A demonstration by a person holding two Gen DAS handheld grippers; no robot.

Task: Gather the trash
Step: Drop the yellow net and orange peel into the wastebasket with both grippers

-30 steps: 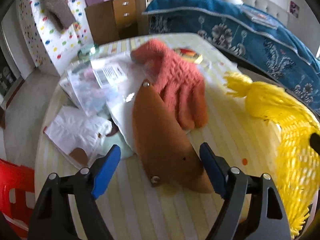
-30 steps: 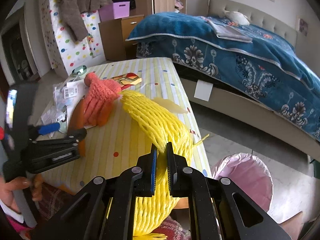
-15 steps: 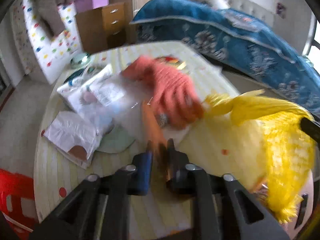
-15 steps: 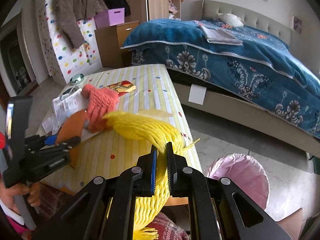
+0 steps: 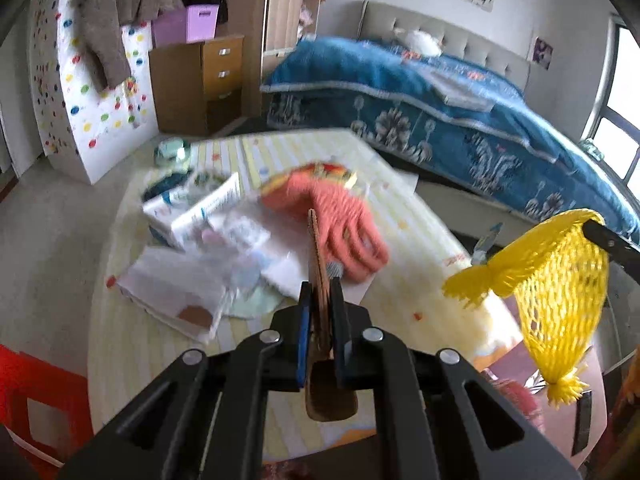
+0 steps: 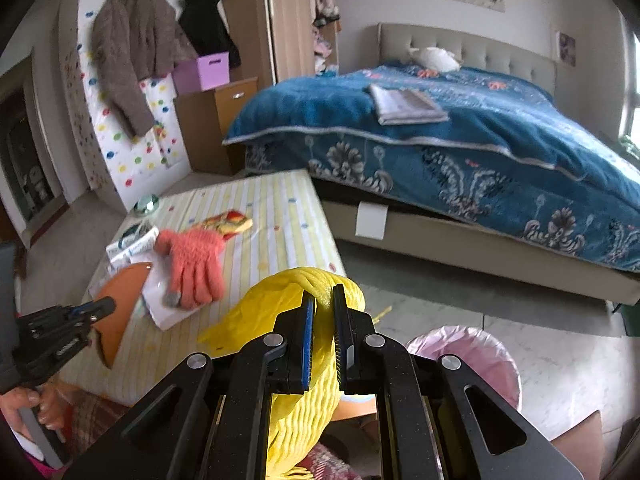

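While the pink-lined bin (image 6: 464,364) stands on the floor just beside the striped table (image 6: 280,208), both tools are loaded: the right gripper (image 6: 323,336) is clamped on the yellow foam net (image 6: 308,392), and the left gripper (image 5: 320,320) pinches the brown leather piece (image 5: 320,396) edge-on, above the table. I judge it best to carry each over the bin's mouth before loosening, net first, since it dangles.

You're in a home bedroom: upholstered bed with blue floral blanket (image 6: 460,148), brown coats hung on the wall (image 6: 132,56), wooden drawer cabinet (image 5: 200,80).
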